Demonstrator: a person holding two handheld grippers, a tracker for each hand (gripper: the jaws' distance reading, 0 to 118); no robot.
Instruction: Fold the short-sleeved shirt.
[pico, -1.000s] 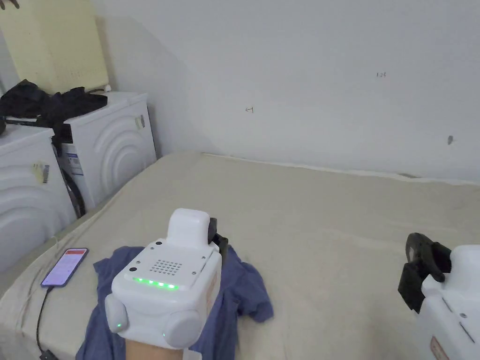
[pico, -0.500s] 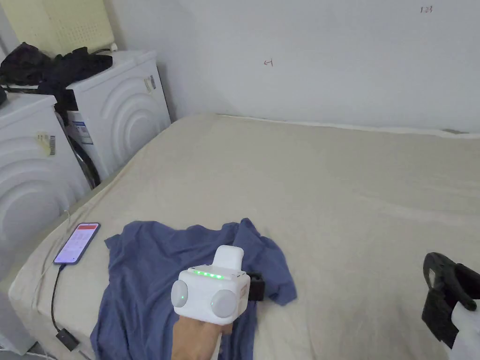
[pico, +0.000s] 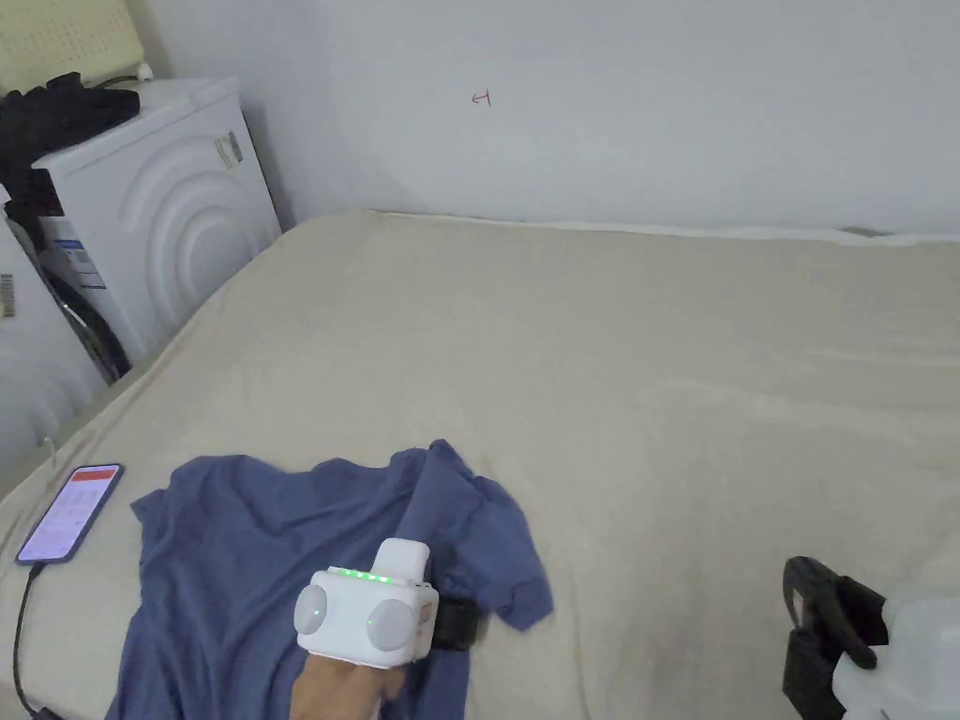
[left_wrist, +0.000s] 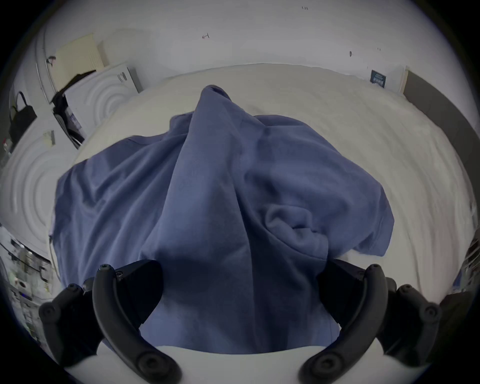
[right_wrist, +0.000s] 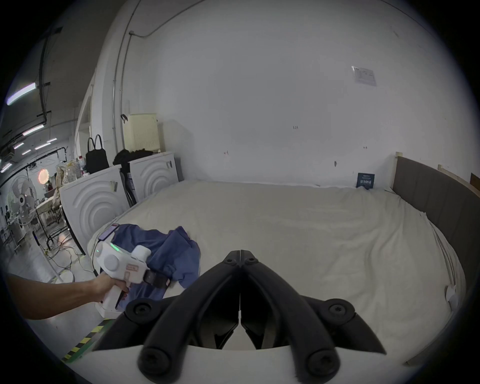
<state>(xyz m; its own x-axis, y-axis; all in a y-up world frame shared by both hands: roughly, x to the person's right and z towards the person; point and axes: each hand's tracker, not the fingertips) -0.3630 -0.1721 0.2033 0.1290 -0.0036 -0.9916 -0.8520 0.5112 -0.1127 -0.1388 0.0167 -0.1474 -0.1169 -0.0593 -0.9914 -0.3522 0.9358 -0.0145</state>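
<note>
A crumpled blue shirt is spread on the near left corner of the bed, with a phone just beside it. The left claw is held wide open over the shirt, with nothing gripped. The right claw is seen closed and empty, well apart from the shirt.

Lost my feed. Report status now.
Left tool open, low over crumpled blue shirt. Right tool shut, empty, off to the side. Phone beside shirt's far corner.
</note>
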